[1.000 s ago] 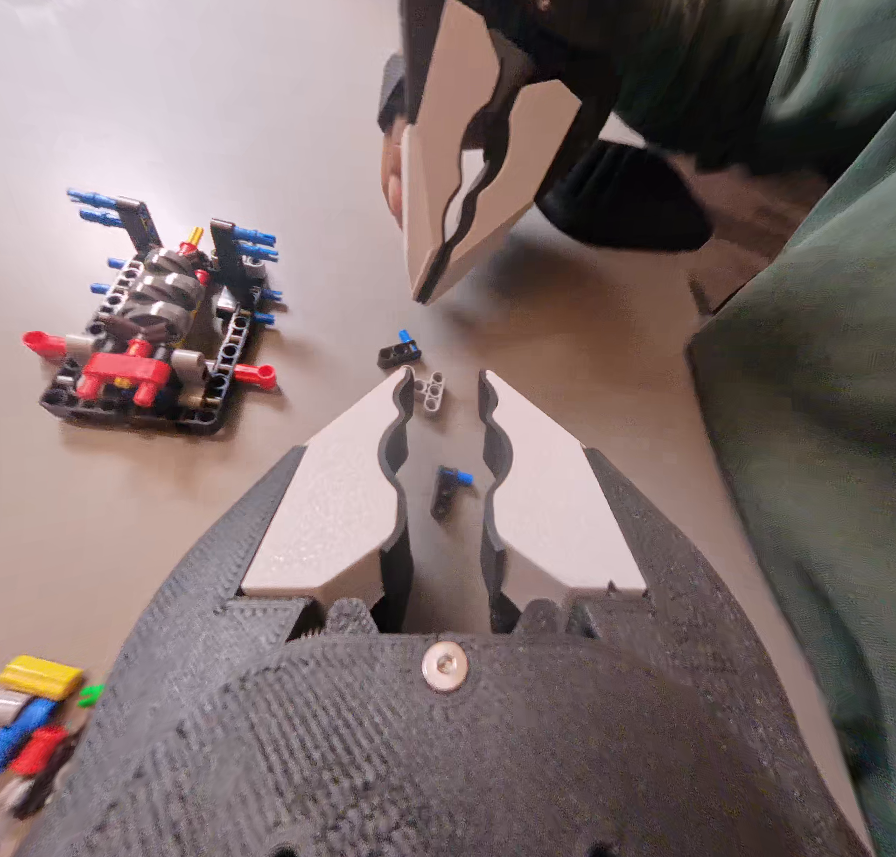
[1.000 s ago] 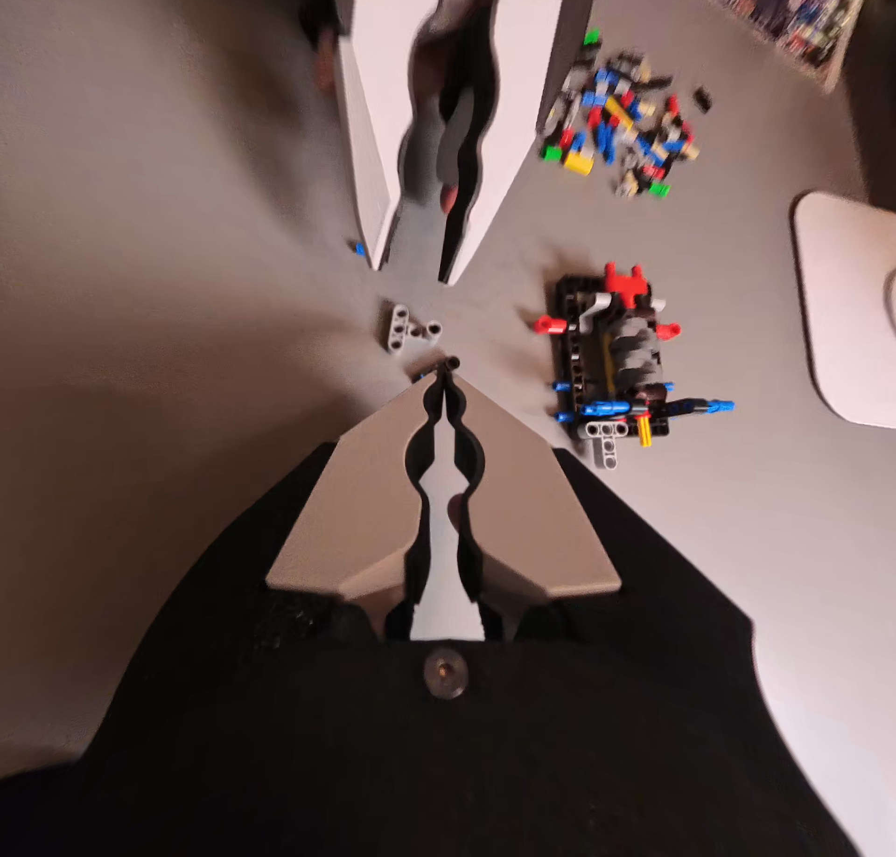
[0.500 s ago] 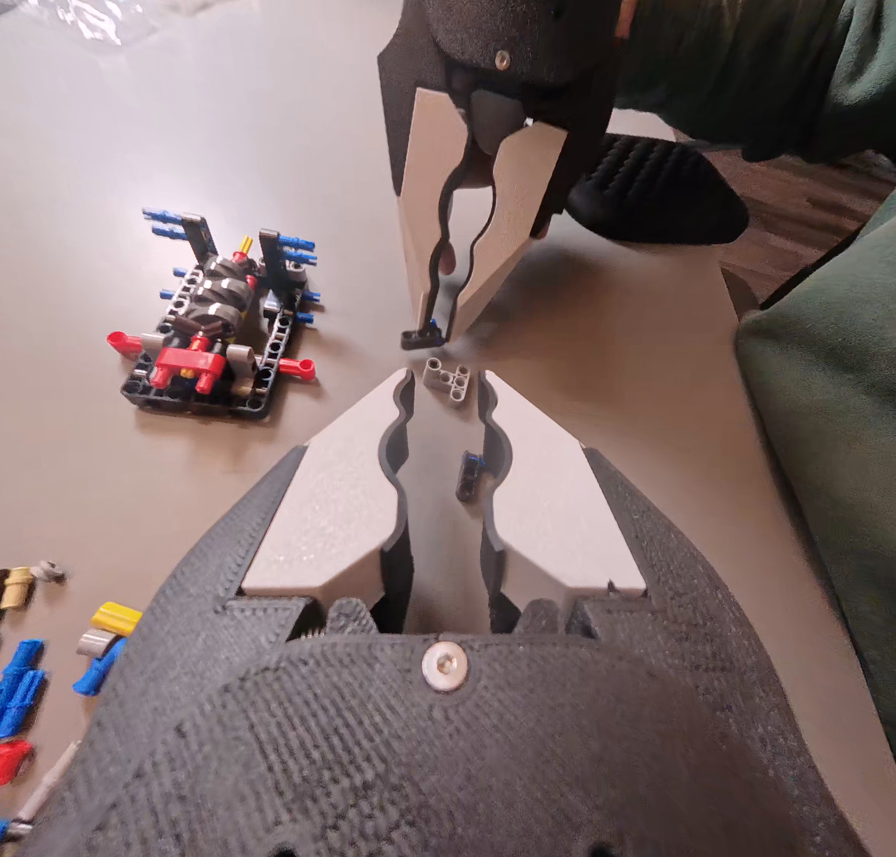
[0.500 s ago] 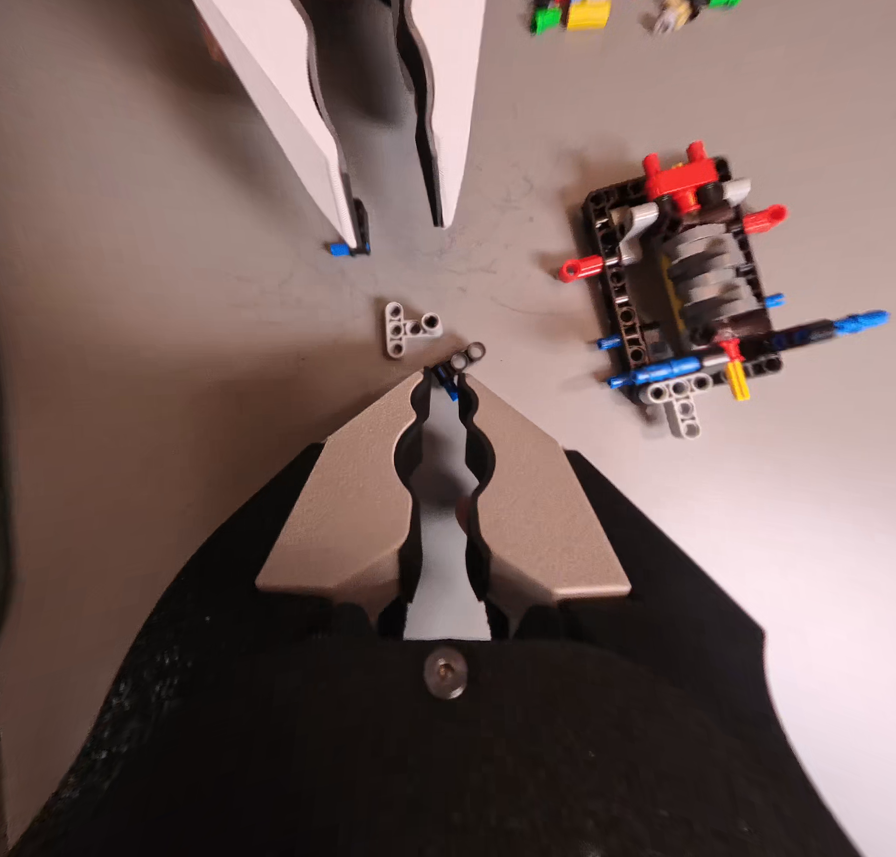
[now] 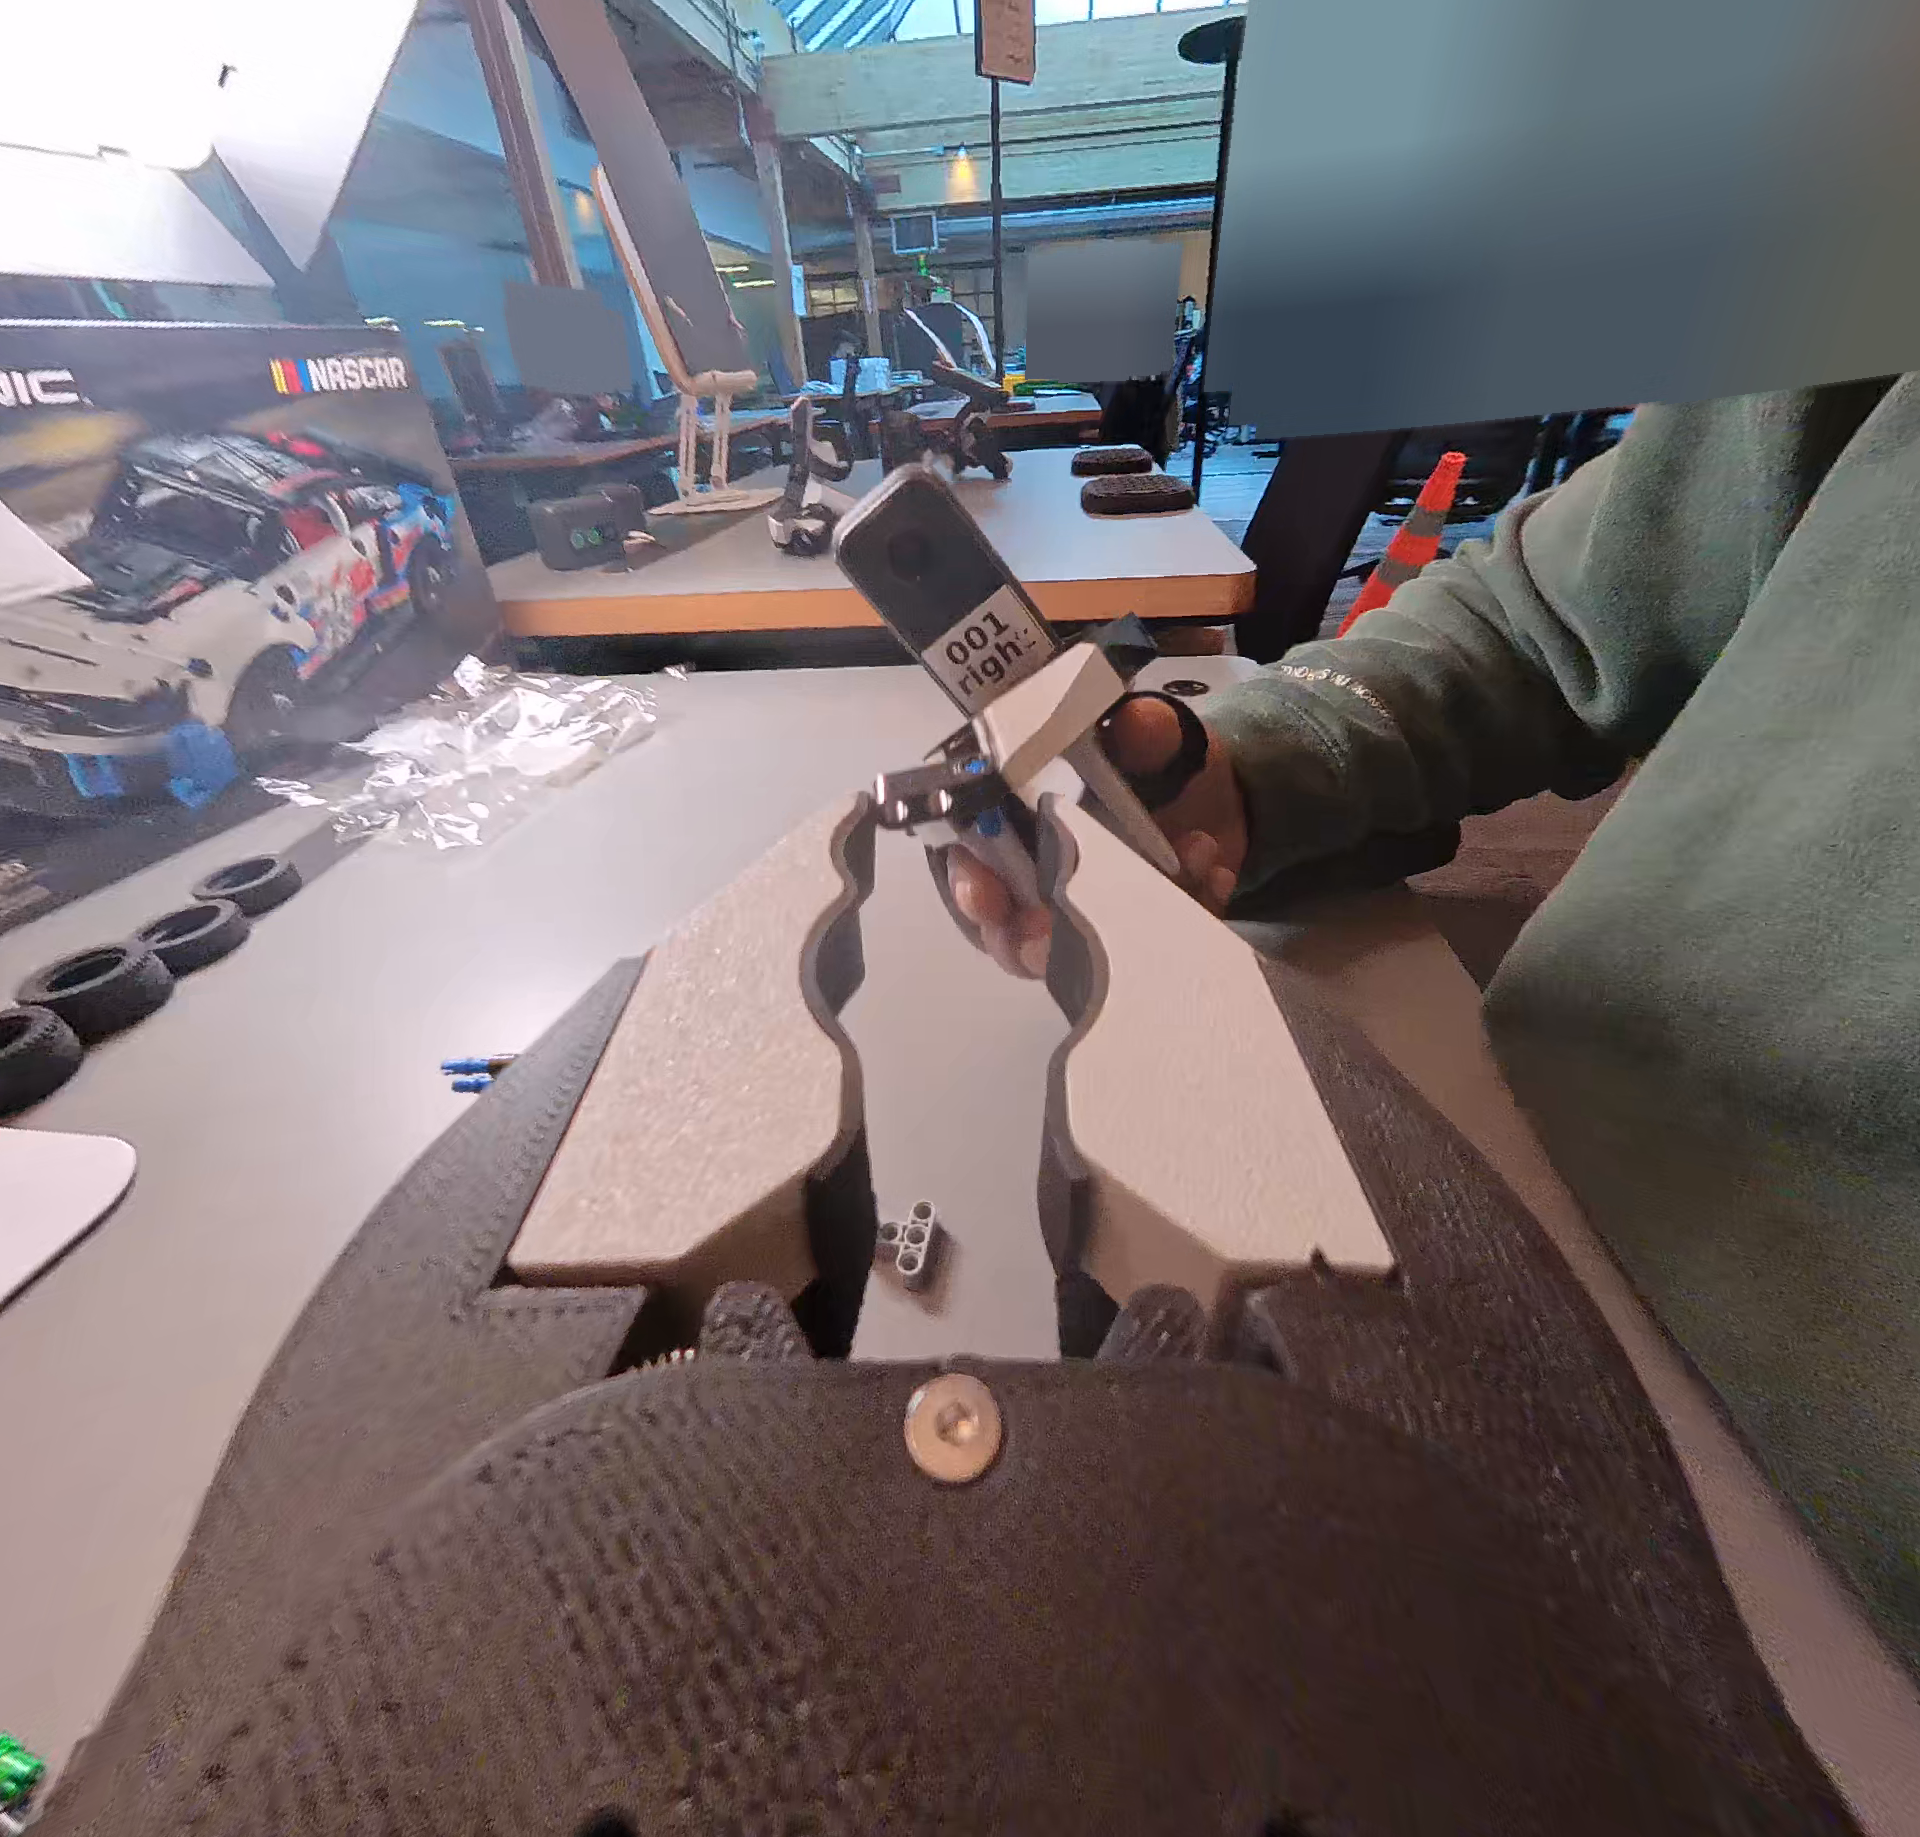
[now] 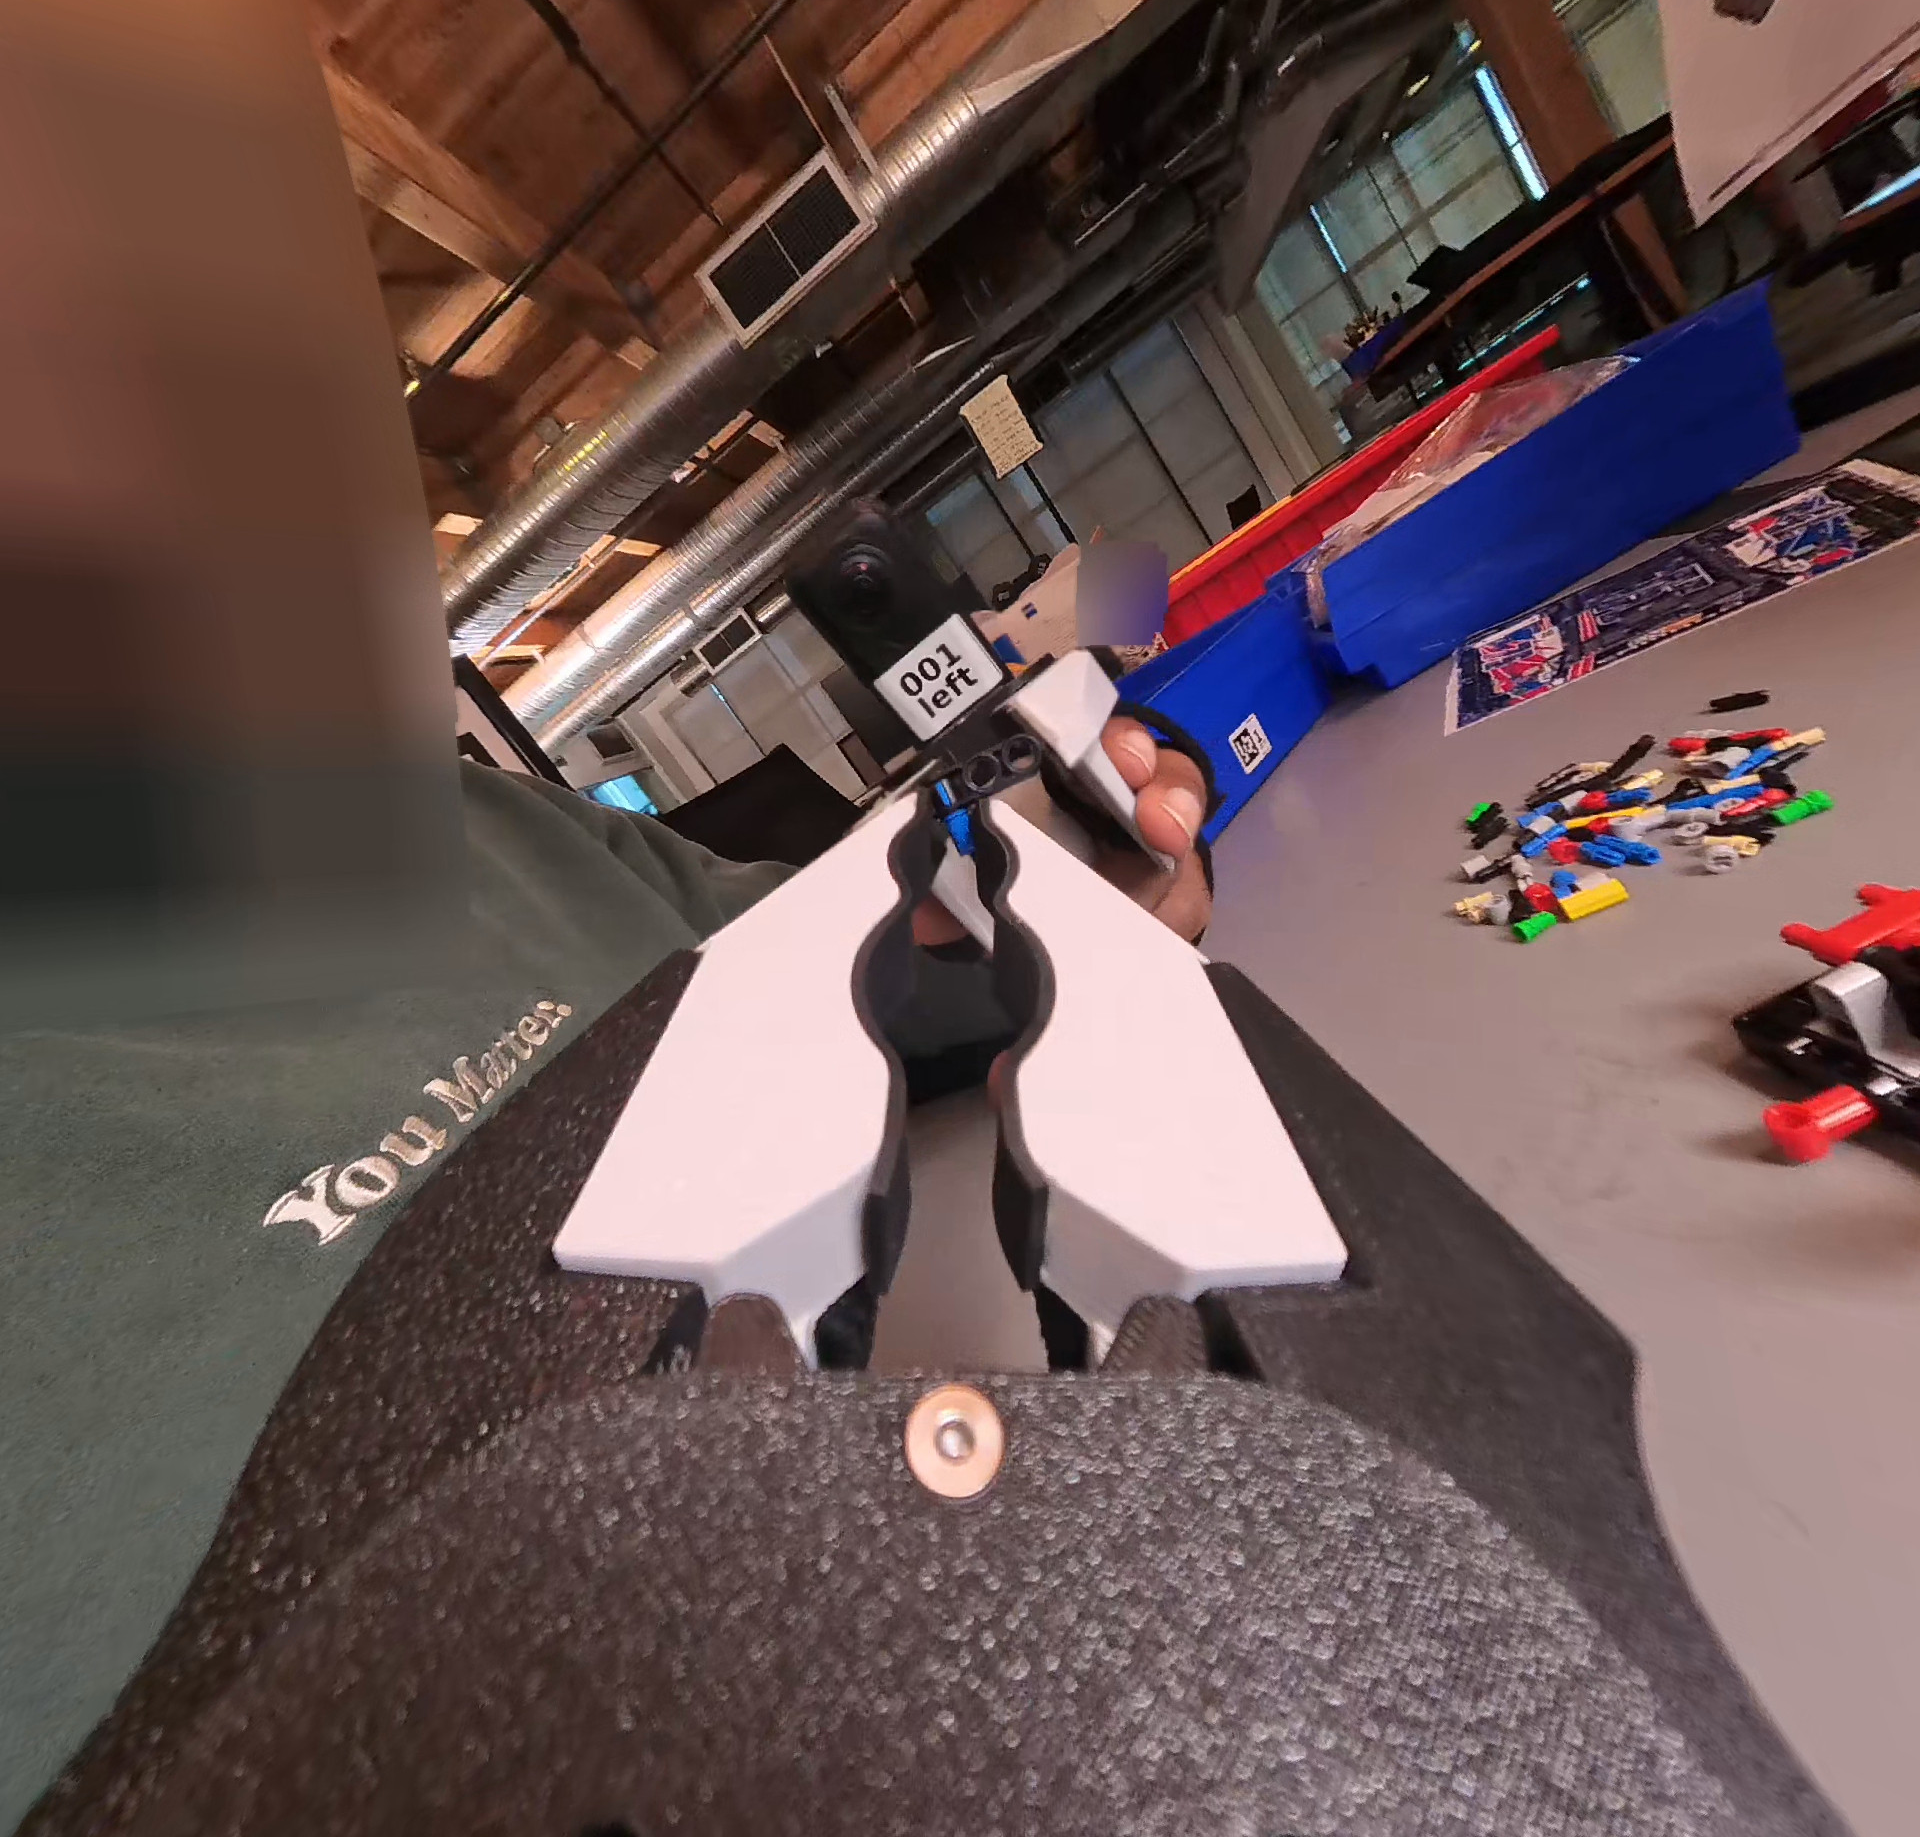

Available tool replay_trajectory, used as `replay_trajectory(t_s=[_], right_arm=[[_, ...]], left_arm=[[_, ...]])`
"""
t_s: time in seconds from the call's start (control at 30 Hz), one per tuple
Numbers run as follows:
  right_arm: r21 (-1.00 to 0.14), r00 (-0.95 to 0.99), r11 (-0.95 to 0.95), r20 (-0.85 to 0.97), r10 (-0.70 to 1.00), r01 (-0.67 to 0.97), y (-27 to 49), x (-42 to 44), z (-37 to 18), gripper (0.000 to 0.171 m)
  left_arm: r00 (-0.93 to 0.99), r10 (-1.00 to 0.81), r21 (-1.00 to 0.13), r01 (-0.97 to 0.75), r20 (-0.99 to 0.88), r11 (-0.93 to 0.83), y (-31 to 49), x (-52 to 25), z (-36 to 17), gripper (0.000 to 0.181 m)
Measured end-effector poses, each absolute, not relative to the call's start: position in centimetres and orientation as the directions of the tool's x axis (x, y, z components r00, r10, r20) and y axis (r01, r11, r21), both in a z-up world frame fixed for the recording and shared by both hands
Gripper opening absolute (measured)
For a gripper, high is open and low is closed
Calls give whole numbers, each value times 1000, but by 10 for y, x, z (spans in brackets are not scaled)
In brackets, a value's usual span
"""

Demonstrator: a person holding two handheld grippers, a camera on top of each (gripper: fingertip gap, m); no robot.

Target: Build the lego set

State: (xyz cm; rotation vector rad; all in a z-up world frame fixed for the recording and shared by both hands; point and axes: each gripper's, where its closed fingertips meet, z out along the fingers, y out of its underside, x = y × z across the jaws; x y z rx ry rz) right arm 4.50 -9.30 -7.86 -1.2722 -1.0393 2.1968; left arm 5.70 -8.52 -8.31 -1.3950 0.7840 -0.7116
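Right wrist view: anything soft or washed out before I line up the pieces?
Right wrist view: black piece at the tips sharp, right tongs glare white, half-built model cut off and soft. Left wrist view: wide-angle bending, window blown out top left, tires slightly blurred.

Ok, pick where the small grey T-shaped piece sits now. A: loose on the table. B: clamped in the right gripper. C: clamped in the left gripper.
A: the grey T-shaped piece lies flat on the table, seen through the left gripper's open jaws; the right gripper grips a black beam.
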Motion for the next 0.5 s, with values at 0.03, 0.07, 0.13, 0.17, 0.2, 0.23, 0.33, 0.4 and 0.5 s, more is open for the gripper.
replay_trajectory(t_s=[0.03,0.07,0.13,0.17,0.2,0.23,0.33,0.4,0.5], right_arm=[[-759,-513,-651,-570,642,28,-94,44,-80,5],[-756,-517,-654,-570,639,24,-94,44,-81,5],[-758,-521,-651,-567,638,28,-94,43,-83,5],[-763,-518,-645,-568,640,40,-94,42,-85,5],[-768,-516,-638,-569,641,54,-94,42,-87,5],[-772,-513,-632,-572,640,72,-95,42,-89,6],[-803,-449,-573,-579,681,164,-91,39,-103,17],[-828,-376,-502,-561,738,251,-85,38,-118,20],[-841,-308,-424,-524,794,336,-82,38,-133,22]], left_arm=[[575,-816,-998,-30,-61,54,-84,57,-84,28],[576,-815,-998,-33,-55,44,-83,57,-85,27],[570,-821,-999,-27,-38,28,-84,56,-87,26],[568,-822,-999,-32,-38,24,-84,56,-89,26],[567,-822,-999,-45,-50,29,-84,55,-91,26],[565,-822,-997,-67,-72,42,-84,55,-93,25],[565,-805,-978,-189,-183,90,-82,52,-106,22],[562,-783,-950,-289,-266,116,-78,50,-119,23],[535,-777,-917,-375,-333,135,-72,51,-134,23]])
